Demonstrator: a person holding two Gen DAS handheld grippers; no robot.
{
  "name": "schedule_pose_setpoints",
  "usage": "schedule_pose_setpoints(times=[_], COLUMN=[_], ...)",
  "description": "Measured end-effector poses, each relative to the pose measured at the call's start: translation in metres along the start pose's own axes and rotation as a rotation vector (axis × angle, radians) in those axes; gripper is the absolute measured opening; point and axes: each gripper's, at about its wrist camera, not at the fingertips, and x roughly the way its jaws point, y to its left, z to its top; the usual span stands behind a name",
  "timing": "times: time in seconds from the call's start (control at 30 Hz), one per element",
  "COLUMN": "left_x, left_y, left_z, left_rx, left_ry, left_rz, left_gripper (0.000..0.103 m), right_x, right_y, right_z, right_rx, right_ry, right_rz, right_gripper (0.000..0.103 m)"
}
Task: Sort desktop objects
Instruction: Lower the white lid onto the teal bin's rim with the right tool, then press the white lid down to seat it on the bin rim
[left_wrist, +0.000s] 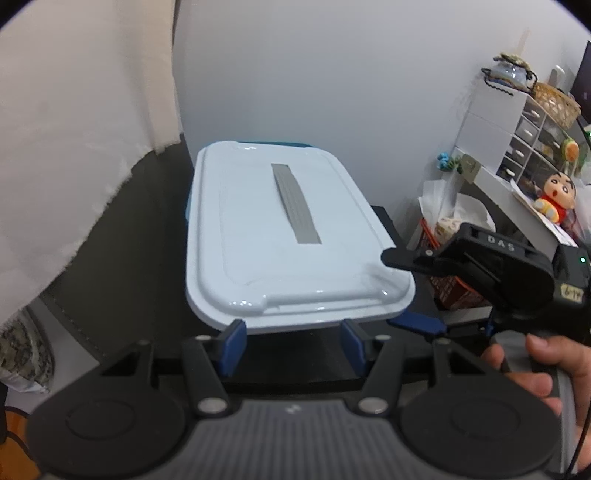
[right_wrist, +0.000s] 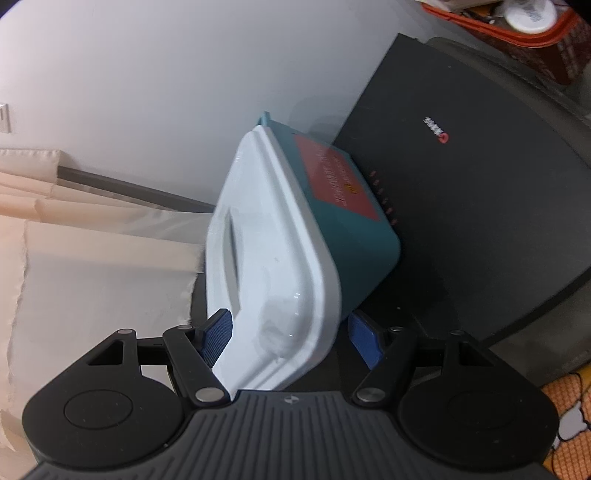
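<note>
A teal box with a white lid stands on the black desk mat against the white wall; the lid has a grey slot down its middle. My left gripper is open just in front of the box's near edge, holding nothing. My right gripper comes in from the right, one finger above the lid's near right corner and one blue pad below the rim. In the right wrist view the box sits between the blue pads of my right gripper, which stands open around its corner. A red label is on the box's side.
A cream curtain hangs at the left. At the right are a red mesh basket with paper, a white drawer unit and a cartoon doll. A dark mat lies beside the box.
</note>
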Motion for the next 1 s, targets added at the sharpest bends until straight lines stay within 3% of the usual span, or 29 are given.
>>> schedule_pose_setpoints(times=[0.23, 0.4, 0.6, 0.87, 1.0], left_x=[0.007, 0.012, 0.016, 0.021, 0.025], left_y=[-0.008, -0.012, -0.014, -0.009, -0.01], left_z=[-0.005, -0.008, -0.009, -0.004, 0.001], left_rx=[-0.004, -0.004, -0.006, -0.023, -0.018], left_ry=[0.005, 0.014, 0.016, 0.008, 0.006], left_rz=[-0.003, -0.007, 0.0, 0.007, 0.006], left_gripper=[0.059, 0.059, 0.059, 0.059, 0.059], right_x=[-0.013, -0.014, -0.01, -0.006, 0.002], right_y=[0.002, 0.002, 0.006, 0.011, 0.016], right_z=[-0.006, -0.01, -0.011, -0.012, -0.009], right_rx=[0.002, 0.005, -0.021, -0.047, -0.068], right_ry=[-0.001, 0.027, 0.037, 0.035, 0.047], right_rz=[-0.041, -0.035, -0.008, 0.008, 0.041], right_gripper=[0.072, 0.04, 0.022, 0.021, 0.016])
